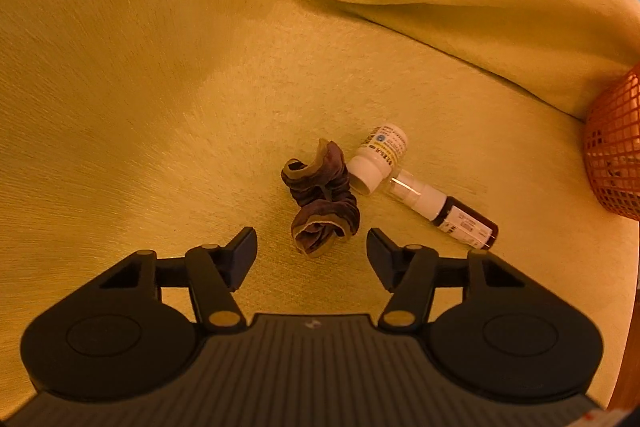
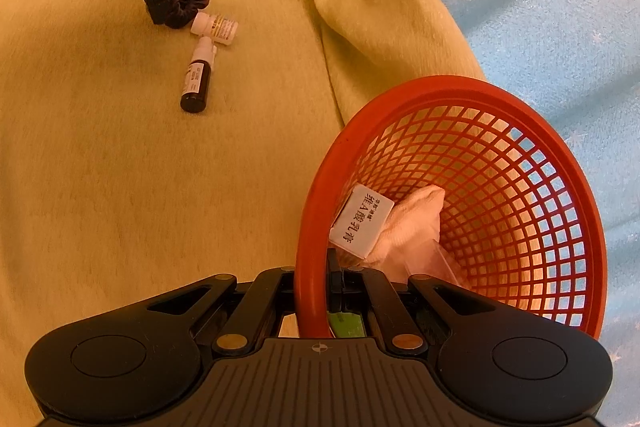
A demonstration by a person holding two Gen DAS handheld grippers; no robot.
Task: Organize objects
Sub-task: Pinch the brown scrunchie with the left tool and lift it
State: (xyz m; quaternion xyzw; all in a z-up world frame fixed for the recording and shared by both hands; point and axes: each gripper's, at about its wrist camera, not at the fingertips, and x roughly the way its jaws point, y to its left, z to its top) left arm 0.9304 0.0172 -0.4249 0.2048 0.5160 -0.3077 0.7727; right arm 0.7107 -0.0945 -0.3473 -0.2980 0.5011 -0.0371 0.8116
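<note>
A white box and a pale cloth already lie in the red basket, whose rim the right tool pinches. The left tool hangs spread over the scrunchie — white bottle and brown spray bottle beside it remain on the yellow blanket. The basket's floor beneath the tool is hidden.

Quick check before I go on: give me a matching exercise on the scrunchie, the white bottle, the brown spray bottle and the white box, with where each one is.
Things:
1. scrunchie
2. white bottle
3. brown spray bottle
4. white box

Places:
A. inside the red basket
B. just ahead of the open left gripper
C. lying between scrunchie and spray bottle
D. on the blanket, nearest the basket

Pairs: 1-B, 2-C, 3-D, 4-A
</note>
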